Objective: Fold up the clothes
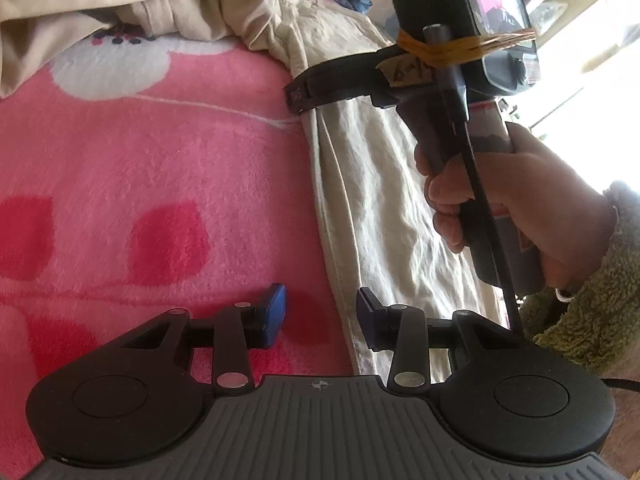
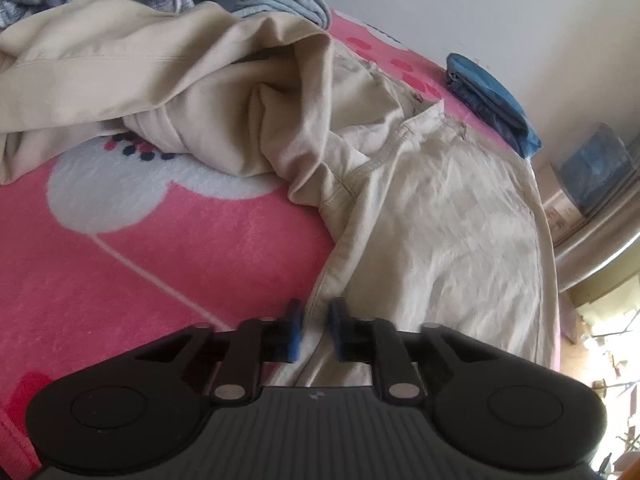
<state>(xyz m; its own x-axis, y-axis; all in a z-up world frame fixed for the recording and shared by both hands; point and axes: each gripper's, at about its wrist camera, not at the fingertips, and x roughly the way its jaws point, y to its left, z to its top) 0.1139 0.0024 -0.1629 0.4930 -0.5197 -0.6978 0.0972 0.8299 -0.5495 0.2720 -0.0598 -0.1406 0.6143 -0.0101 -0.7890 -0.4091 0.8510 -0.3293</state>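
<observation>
We see a plush, fuzzy pink blanket (image 2: 168,240) under crumpled cream trousers (image 2: 448,216) of matt woven cloth, seams stitched. The left gripper (image 1: 320,314) is matt black plastic with glossy blue pads (image 1: 274,312) and bright metal rivets. The sleeve (image 1: 592,304) looks like nubbly green fleece; folded blue cloth (image 2: 492,104) near the blanket's far edge is perhaps denim.

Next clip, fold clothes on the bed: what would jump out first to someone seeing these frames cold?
The bright pink fleece blanket with its white cartoon patch fills the left of both views. Pale cream trousers lie flat along its right side, with a crumpled beige garment heaped at their far end. In the left wrist view the right gripper, held by a hand in a fuzzy green sleeve, sits at the trousers' edge, while the left gripper hangs open nearby.
</observation>
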